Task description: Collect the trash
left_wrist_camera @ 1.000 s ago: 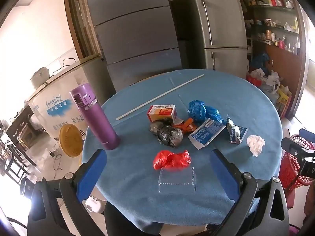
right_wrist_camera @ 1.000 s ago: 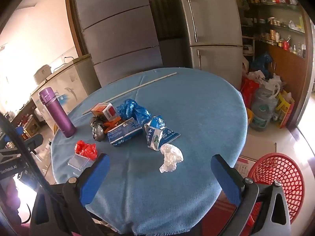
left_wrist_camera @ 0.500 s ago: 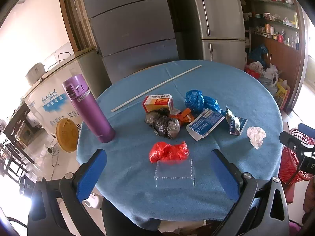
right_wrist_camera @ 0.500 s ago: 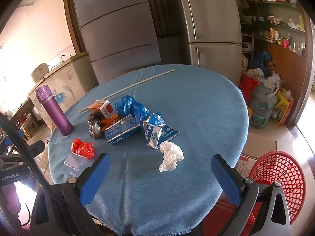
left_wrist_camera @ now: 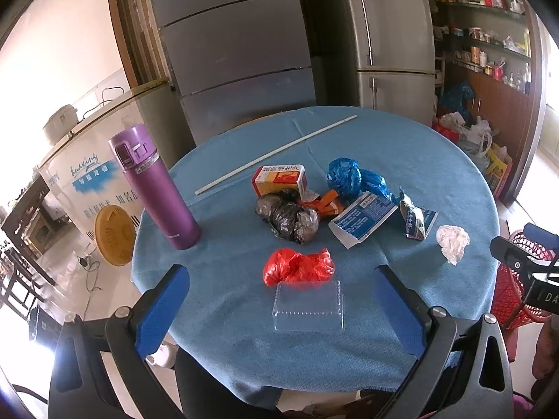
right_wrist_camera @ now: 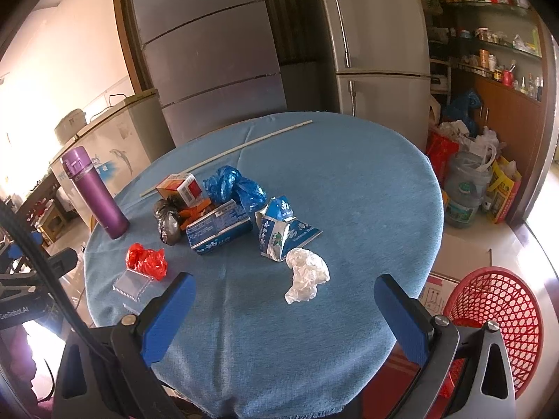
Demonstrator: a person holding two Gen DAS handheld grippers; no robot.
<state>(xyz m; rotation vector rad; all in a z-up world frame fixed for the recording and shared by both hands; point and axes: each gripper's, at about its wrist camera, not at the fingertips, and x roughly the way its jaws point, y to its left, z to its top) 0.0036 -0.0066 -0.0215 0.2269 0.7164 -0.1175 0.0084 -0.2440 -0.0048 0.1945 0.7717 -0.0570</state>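
Observation:
Trash lies on a round table under a blue cloth (left_wrist_camera: 401,146): a clear plastic tray (left_wrist_camera: 308,306), a red bag (left_wrist_camera: 297,267), a black bag (left_wrist_camera: 290,216), an orange-white box (left_wrist_camera: 279,178), a blue bag (left_wrist_camera: 353,179), a blue-white carton (left_wrist_camera: 363,218), a crushed milk carton (right_wrist_camera: 279,232) and a white crumpled tissue (right_wrist_camera: 307,274). My left gripper (left_wrist_camera: 281,309) stands open, its jaws either side of the clear tray. My right gripper (right_wrist_camera: 284,316) is open too, just short of the tissue. A red mesh basket (right_wrist_camera: 496,314) stands on the floor at the right.
A purple flask (left_wrist_camera: 153,188) stands upright at the table's left. A long white stick (left_wrist_camera: 276,153) lies across the far side. Grey fridges, a chest freezer and shelves line the back; bags and a bottle crowd the floor at right.
Both grippers have moved slightly forward over the table's near edge, so the trash looks a little closer. Nothing was picked up and both stay open.

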